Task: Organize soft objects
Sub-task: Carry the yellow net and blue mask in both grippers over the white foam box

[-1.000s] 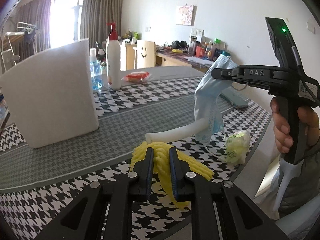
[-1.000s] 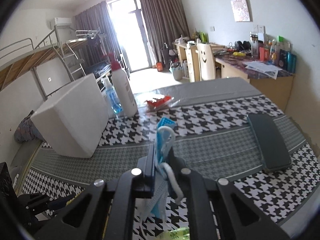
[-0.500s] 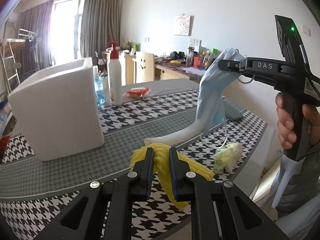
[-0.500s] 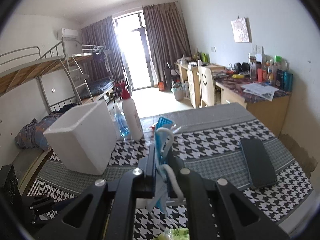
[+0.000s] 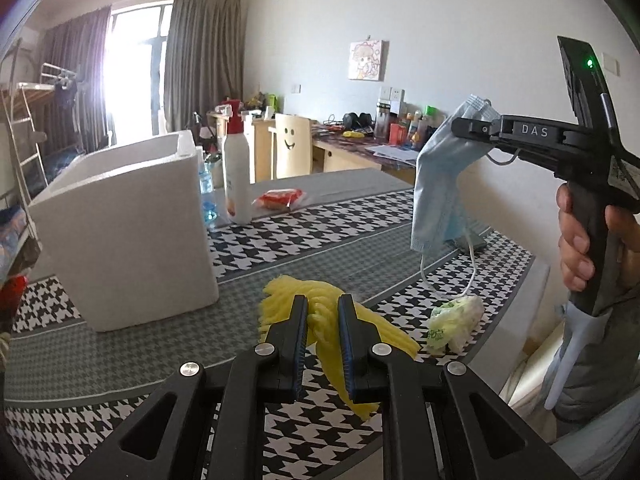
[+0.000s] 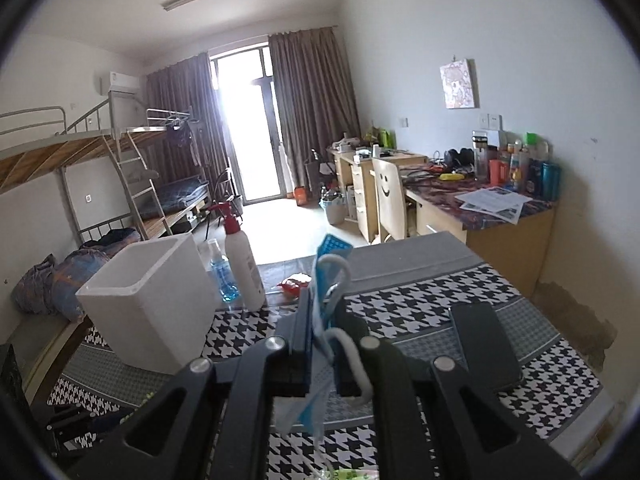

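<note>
A: We have the blue face mask (image 5: 442,184) pinched in our right gripper (image 5: 470,130), fingers closed tight on its folded top. It hangs free above the tabletop (image 5: 120,352) near the right edge, ear loop dangling.

B: And our left gripper (image 5: 322,312) is clamped on the yellow netted cloth (image 5: 320,308), which droops between the fingers and trails over the near edge.

A: Just right of it we see a crumpled green-and-white wad (image 5: 454,322) lying by the right edge. What it is, we cannot tell.

B: The white foam box (image 5: 124,232) stands open toward the left edge. Behind it stand a white pump bottle (image 5: 237,176) with a red top and a blue spray bottle (image 5: 207,200), half hidden by the box.

A: A red packet (image 5: 280,199) lies toward the far edge. A dark flat case (image 6: 484,344) sits behind the hanging mask; from the left wrist view it is mostly covered.

B: From the right wrist view the mask (image 6: 324,276) blocks the middle, and the lower part is cut off below the fingers.
</note>
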`<state>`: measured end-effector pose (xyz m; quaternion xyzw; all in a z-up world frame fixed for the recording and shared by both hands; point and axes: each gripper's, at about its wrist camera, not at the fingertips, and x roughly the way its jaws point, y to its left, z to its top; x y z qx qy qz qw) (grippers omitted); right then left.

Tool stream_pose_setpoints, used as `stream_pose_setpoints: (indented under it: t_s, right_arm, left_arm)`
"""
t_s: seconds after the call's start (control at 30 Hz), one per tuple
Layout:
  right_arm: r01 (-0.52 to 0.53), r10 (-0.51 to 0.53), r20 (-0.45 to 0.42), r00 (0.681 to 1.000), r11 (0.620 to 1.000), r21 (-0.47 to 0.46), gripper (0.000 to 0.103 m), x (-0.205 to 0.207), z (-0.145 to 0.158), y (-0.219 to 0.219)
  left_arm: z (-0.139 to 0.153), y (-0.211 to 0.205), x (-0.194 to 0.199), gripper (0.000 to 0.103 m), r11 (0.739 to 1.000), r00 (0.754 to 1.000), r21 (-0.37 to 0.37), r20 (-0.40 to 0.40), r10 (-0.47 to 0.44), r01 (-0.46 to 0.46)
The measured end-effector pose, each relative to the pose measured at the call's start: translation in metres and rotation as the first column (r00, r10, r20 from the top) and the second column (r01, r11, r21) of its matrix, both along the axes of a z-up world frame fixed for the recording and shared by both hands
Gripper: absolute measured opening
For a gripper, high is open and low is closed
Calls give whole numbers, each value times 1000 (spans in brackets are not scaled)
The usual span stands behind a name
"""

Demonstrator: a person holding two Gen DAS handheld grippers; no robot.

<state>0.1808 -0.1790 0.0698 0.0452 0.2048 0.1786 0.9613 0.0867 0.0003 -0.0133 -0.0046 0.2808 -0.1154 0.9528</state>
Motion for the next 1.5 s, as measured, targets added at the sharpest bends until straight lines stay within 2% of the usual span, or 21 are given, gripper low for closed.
stream_pose_setpoints:
  t_s: [0.33,0.77,1.2,1.5]
  right_arm:
    - [-37,37,3,999,999,2,10,-6,3,6]
    - [-82,82,13,997,997,0,10,-7,10,13]
    - [-124,124,35,992,992,1,10,-9,18,22]
    - [-143,143,41,989,990,4,10,-5,20,24]
  left_arm:
    - [8,2,5,16,1000,999,11,29,27,-27]
    - [34,7,7,16,997,993,26,97,66,-69]
    - [58,13,0,16,997,985,28,159,63,-68]
    - [71,20,8,16,997,981,20,176,76,-81]
